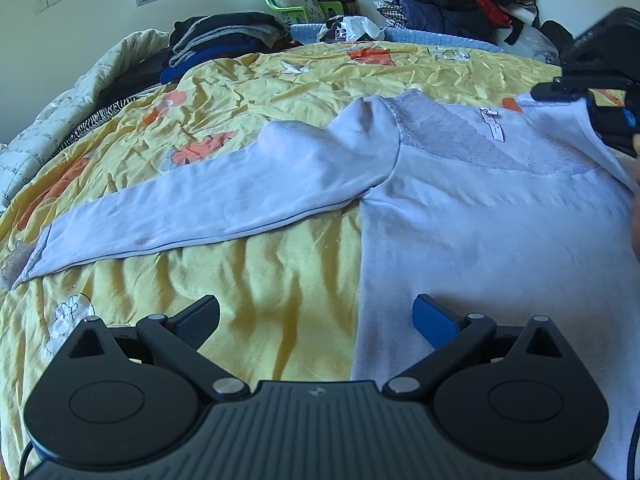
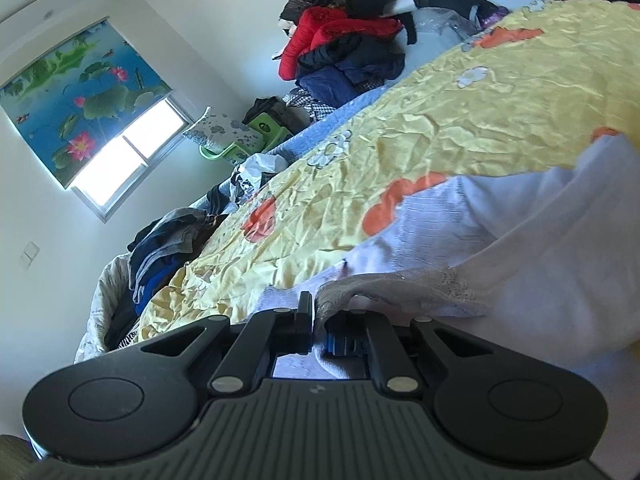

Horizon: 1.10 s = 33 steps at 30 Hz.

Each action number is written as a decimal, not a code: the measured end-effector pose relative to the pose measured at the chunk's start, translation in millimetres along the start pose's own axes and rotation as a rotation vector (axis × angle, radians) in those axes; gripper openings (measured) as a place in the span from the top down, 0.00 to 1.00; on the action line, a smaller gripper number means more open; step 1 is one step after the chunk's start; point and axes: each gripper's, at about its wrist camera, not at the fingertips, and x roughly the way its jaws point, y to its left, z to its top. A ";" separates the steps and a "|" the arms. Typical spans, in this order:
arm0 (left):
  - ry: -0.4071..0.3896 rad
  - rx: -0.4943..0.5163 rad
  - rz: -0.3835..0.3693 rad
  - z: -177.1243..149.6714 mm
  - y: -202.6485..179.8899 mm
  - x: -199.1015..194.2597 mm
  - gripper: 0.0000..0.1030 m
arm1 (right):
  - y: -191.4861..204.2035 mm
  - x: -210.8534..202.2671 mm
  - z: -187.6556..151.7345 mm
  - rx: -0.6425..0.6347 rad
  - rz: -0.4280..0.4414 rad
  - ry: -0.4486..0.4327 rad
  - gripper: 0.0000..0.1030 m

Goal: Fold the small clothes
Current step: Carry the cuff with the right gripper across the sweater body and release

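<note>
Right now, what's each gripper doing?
Left gripper: open, holding nothing.
Right gripper: closed on the lavender shirt by its lace-trimmed edge.

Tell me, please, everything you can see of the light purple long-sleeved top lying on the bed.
The light purple top looks like soft, thin knit, with a lace panel across the chest and a small label at the neckline. It lies spread on the yellow bedspread, mostly flat, with one sleeve stretched out sideways and bunched at the shoulder. The right gripper is shut on its lace-edged far side, lifting that part. The left gripper is open, above the top's side edge.
</note>
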 end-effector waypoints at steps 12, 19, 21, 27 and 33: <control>0.012 -0.033 0.002 0.0 16.1 1.2 0.00 | 31.1 35.5 -19.0 -0.070 -0.010 0.048 0.89; 0.006 -0.035 0.008 -1.7 20.4 0.8 0.00 | 53.2 53.6 -33.4 -0.152 -0.010 0.083 0.89; 0.012 -0.042 0.003 -2.6 22.8 1.7 0.00 | 60.5 57.6 -38.8 -0.180 -0.006 0.093 0.89; 0.016 -0.058 0.010 -3.3 29.8 3.0 0.00 | 83.8 66.5 -51.1 -0.266 0.019 0.113 0.88; 0.018 -0.062 0.018 -3.9 31.5 2.2 0.00 | 95.7 79.7 -58.2 -0.311 0.036 0.144 0.82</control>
